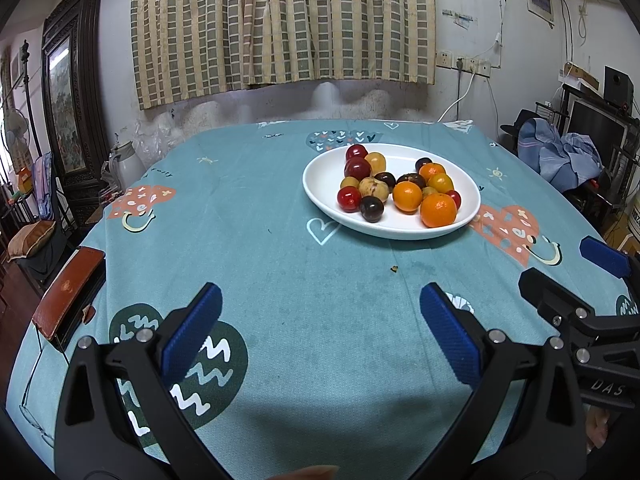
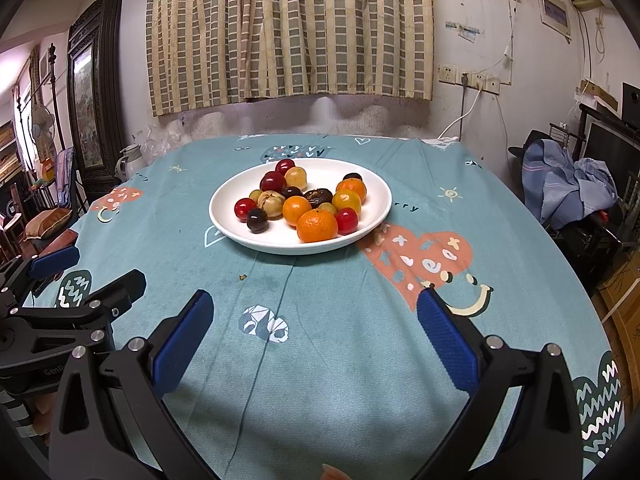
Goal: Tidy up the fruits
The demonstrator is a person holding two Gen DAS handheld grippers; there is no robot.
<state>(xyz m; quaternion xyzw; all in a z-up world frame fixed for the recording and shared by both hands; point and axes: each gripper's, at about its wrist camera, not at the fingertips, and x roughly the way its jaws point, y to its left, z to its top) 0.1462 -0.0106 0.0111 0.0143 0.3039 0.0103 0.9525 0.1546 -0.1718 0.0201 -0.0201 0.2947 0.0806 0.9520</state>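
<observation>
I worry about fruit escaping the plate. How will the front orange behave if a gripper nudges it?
The front orange is round and lies near the shallow plate's rim, so it would probably roll. Its matte peel likely grips well. It touches a red fruit, which may shift too.

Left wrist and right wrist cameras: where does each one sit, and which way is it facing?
Left wrist: rides the left tool, looking forward over the teal tablecloth at the white plate of fruit; its open fingers frame the view, the right tool at the right edge.
Right wrist: rides the right tool, facing the same plate; open fingers below, the left tool at the left edge.
Shared: plate, tablecloth, checked curtain.
</observation>
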